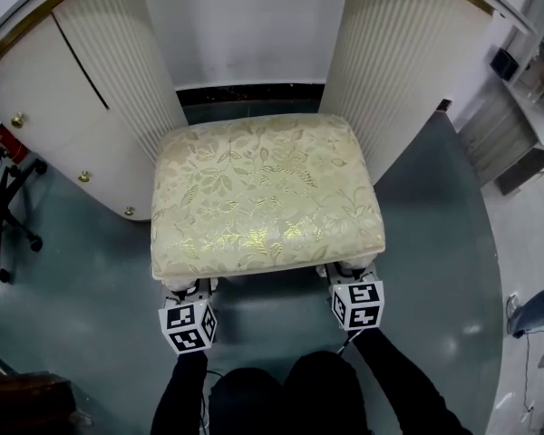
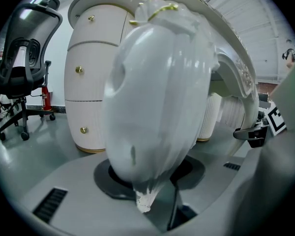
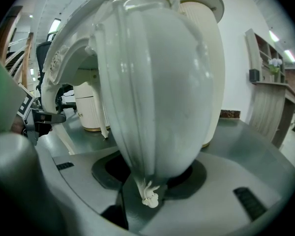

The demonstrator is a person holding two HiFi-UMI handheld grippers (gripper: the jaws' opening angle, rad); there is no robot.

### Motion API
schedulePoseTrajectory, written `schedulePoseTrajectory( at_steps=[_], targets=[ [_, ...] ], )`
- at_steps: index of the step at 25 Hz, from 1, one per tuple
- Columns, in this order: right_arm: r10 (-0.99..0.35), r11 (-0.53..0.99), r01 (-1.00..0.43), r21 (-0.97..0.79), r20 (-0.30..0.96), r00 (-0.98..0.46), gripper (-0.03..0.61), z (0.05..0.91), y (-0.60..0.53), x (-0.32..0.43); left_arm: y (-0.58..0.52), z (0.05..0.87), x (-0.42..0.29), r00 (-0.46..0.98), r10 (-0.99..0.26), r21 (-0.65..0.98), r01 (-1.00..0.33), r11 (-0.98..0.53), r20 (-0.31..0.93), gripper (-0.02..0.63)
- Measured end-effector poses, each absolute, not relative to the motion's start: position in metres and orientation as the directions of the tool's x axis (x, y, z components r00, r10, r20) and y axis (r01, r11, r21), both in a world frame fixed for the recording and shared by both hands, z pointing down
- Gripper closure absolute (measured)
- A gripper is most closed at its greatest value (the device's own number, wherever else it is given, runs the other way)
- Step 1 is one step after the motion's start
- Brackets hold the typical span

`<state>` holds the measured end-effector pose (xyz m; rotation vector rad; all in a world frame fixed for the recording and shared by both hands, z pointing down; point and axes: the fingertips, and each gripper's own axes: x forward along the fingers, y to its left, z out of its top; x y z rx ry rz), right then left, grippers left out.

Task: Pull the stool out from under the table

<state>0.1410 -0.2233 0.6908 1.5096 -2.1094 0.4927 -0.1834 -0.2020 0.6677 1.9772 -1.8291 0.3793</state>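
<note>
The stool [image 1: 265, 193] has a cream floral cushion and stands on the floor between the two fluted pedestals of the white table [image 1: 408, 71], its far edge at the knee gap. My left gripper [image 1: 192, 290] is at the stool's near left leg, my right gripper [image 1: 346, 272] at the near right leg. In the left gripper view a white plastic-wrapped leg [image 2: 157, 97] fills the space between the jaws, which are shut on it. The right gripper view shows the other wrapped leg [image 3: 162, 92] gripped in the same way.
The left pedestal [image 1: 72, 125] has brass knobs. A black office chair [image 1: 4, 198] stands at the far left, with a red extinguisher [image 2: 46, 97] beside it. A grey shelf unit [image 1: 526, 107] stands at the right. The person's dark knees [image 1: 281, 392] are just behind the grippers.
</note>
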Motion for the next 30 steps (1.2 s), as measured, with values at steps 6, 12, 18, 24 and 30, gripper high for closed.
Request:
schedulePoseTrajectory(
  at_steps=[6,12,18,24,30],
  targets=[
    [-0.789,0.323,-0.946,0.014,0.557,-0.261,0.405,0.689,-0.224,0.141,-0.202,0.666,-0.184,0.091,-0.889,0.115,-0.992,-0.044,0.448,0.443],
    [-0.792,0.312,-0.950,0.004,0.554,-0.258,0.405,0.688,-0.223,0.142,-0.201,0.666,-0.183,0.094,-0.886,0.119,-0.992,-0.044,0.454,0.443],
    [-0.791,0.319,-0.948,-0.012,0.547,-0.274,0.405,0.689,-0.224,0.141,-0.202,0.666,-0.184,0.095,-0.890,0.123,-0.991,-0.044,0.446,0.443],
    [-0.787,0.309,-0.950,-0.035,0.551,-0.277,0.405,0.688,-0.222,0.143,-0.201,0.666,-0.183,0.089,-0.891,0.129,-0.991,-0.035,0.445,0.443],
    [-0.778,0.304,-0.949,-0.080,0.555,-0.295,0.397,0.681,-0.207,0.149,-0.188,0.667,-0.184,0.087,-0.883,0.150,-0.988,-0.019,0.462,0.437]
  ],
)
